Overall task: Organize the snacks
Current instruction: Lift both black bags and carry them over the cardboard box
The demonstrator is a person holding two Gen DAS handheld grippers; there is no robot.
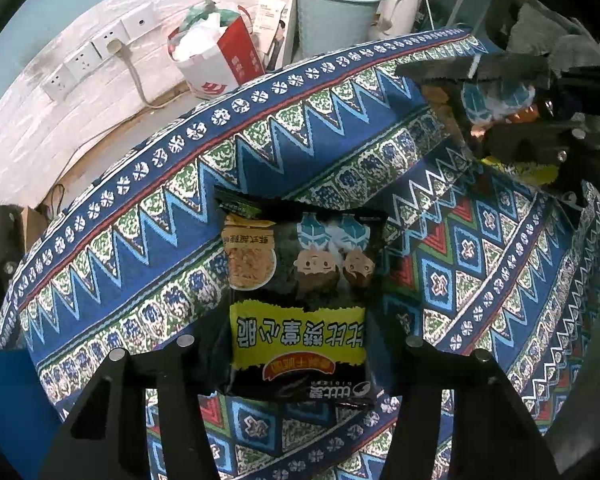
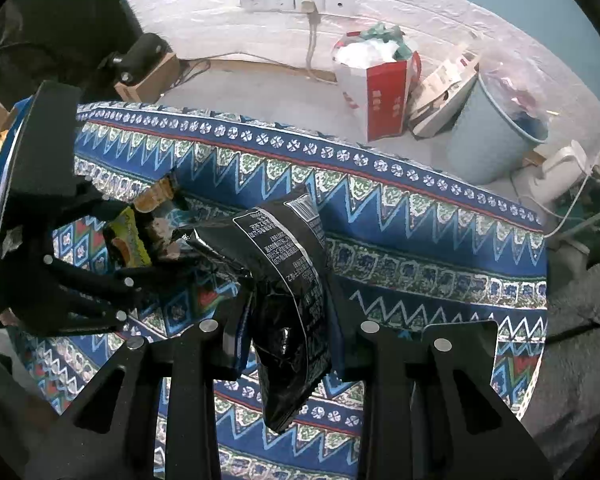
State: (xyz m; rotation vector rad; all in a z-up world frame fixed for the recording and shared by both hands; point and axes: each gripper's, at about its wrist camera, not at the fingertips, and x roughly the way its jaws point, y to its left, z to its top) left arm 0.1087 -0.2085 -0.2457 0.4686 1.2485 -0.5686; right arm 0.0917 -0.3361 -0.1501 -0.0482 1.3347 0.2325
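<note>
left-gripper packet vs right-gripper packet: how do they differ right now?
The left packet shows its printed front: yellow band, cartoon faces, upside down to the left wrist camera. The right packet shows its black back, with white small print and a barcode. The left one looks flat, the right one crumpled and bent. Both are dark snack packets, each held between fingers of its gripper, left gripper, right gripper, over the patterned cloth.

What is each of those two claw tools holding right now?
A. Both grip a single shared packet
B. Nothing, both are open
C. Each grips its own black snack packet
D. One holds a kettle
C: the left gripper pinches a yellow-labelled snack packet, while the right gripper clamps a black snack packet showing its printed back, above the patterned cloth.
</note>
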